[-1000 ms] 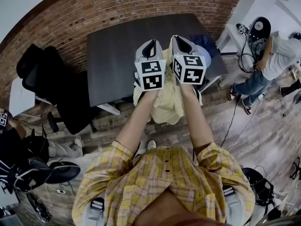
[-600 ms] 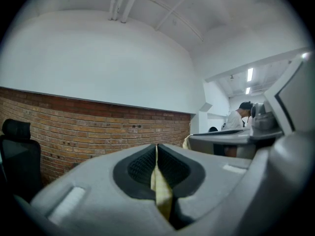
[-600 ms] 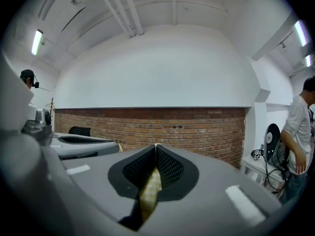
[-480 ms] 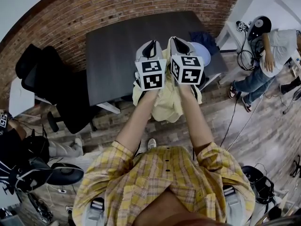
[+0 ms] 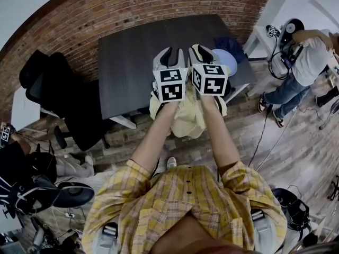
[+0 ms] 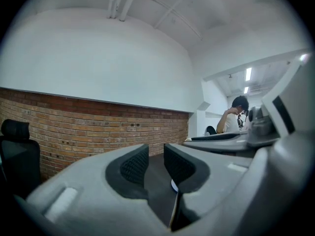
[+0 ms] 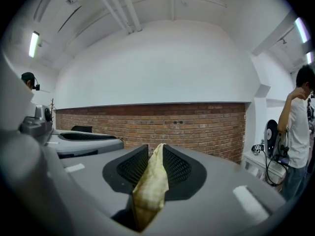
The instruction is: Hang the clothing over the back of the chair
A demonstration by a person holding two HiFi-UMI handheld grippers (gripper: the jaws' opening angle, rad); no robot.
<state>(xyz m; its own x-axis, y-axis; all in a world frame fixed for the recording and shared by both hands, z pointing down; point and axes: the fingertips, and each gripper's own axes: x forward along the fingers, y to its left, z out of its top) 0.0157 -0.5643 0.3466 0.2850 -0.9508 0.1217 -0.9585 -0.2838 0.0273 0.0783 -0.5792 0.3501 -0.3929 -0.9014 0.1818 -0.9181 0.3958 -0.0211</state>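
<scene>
I hold both grippers side by side above the dark table (image 5: 130, 57). The yellow checked clothing (image 5: 188, 118) hangs below them. In the left gripper view my left gripper (image 6: 156, 159) stands open: its jaws have just been opening, and nothing lies between the ribbed pads (image 6: 134, 165). A thin pale cloth edge (image 6: 174, 214) shows low in its slot. My right gripper (image 7: 155, 156) is shut on a fold of the yellow clothing (image 7: 149, 186). A black office chair (image 5: 53, 97) stands to the left of the table, well away from both grippers.
A dark blue garment (image 5: 229, 44) and a pale blue round thing (image 5: 226, 61) lie at the table's right end. A person (image 5: 307, 62) stands at a white bench to the right. Another person (image 5: 24, 179) sits low left. A brick wall (image 5: 159, 9) is behind the table.
The left gripper's jaws have spread apart. Both hands stay nearly where they were, with the clothing still hanging below them. The person at the right has shifted.
</scene>
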